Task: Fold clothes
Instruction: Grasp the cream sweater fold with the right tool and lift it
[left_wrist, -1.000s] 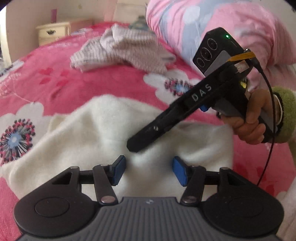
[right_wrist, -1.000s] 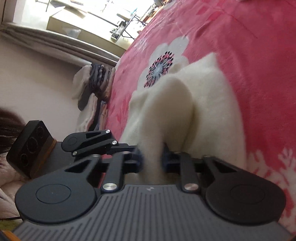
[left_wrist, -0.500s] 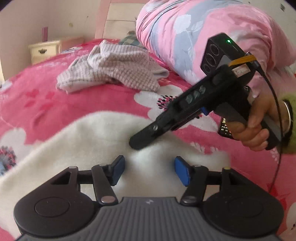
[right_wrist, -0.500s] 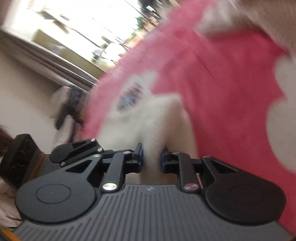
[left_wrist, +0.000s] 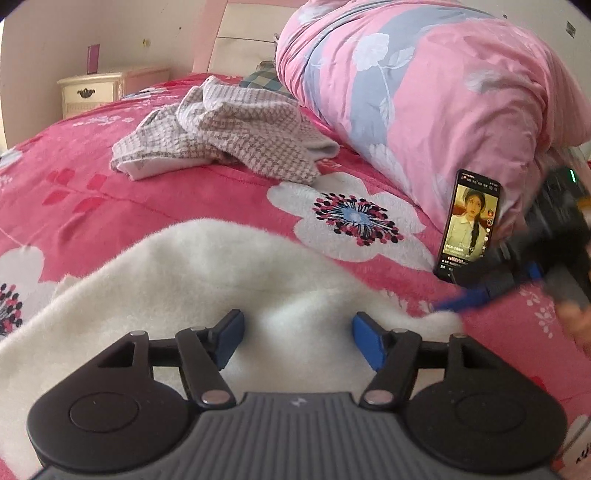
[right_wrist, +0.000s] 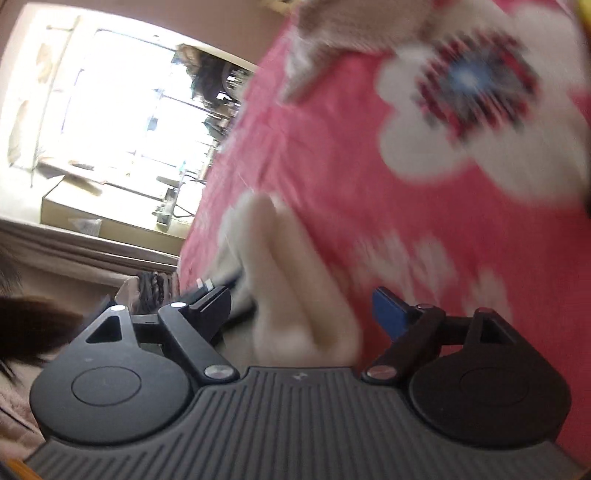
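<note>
White fleece garment (left_wrist: 207, 280) lies on pink floral bedspread (left_wrist: 92, 192), nearer than houndstooth garment (left_wrist: 229, 129).

Left gripper (left_wrist: 297, 334) hovers over fleece, jaws apart and just widened, nothing pinched.

Right gripper (right_wrist: 303, 314) jaws just sprang wide; fleece fold between them, unpressed.

Fleece looks soft, light, floppy; take hold at edge or corner.

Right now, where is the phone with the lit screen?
In the left wrist view the phone stands at the right, propped upright against the pink quilt, its foot on the red flowered blanket, beside the white flower print.
</note>
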